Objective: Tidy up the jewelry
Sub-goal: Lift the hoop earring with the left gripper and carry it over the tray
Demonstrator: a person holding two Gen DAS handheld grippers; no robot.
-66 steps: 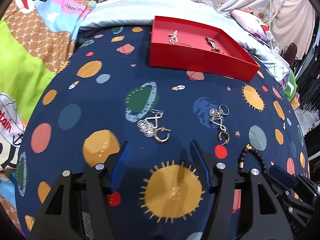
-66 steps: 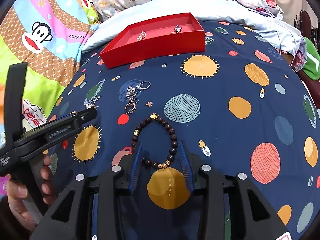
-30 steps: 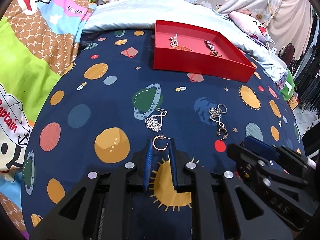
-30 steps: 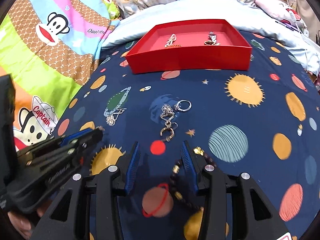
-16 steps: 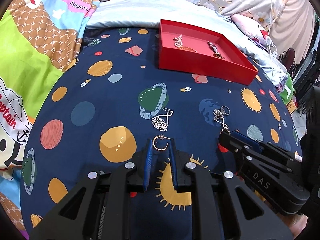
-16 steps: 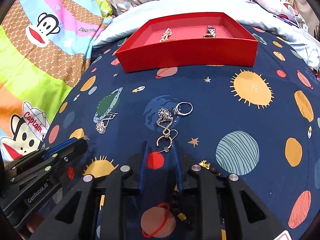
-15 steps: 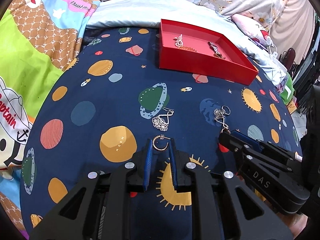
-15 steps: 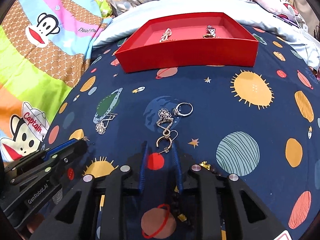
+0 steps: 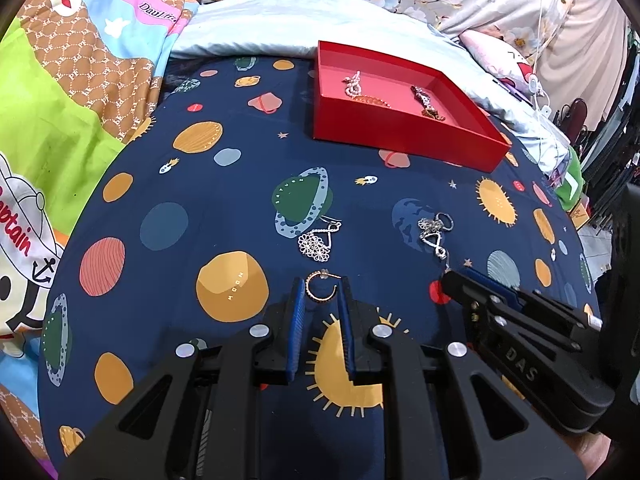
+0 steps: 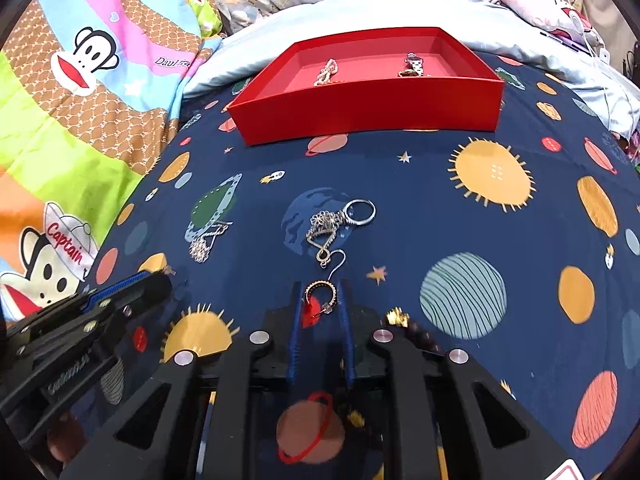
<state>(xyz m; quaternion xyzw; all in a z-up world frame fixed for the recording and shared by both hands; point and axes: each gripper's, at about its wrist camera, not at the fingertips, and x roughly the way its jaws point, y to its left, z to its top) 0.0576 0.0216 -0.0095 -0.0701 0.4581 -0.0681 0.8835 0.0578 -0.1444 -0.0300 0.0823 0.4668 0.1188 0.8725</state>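
Two gold hoop earrings are pinched at lower centre, one [image 9: 321, 288] in the left gripper [image 9: 321, 294], one [image 10: 319, 294] in the right gripper [image 10: 320, 296]. Two pieces lie in the red tray [image 9: 400, 136] at upper right. Apparently still to sort: a silver earring [image 9: 318, 240], a ring-and-chain cluster [image 10: 340, 220] and a beaded bracelet [image 10: 416, 330] on the bedspread [image 9: 200, 208].

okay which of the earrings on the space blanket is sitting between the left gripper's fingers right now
The gold hoop earring, clamped between the left gripper fingertips. The silver floral drop earring lies loose just beyond it.
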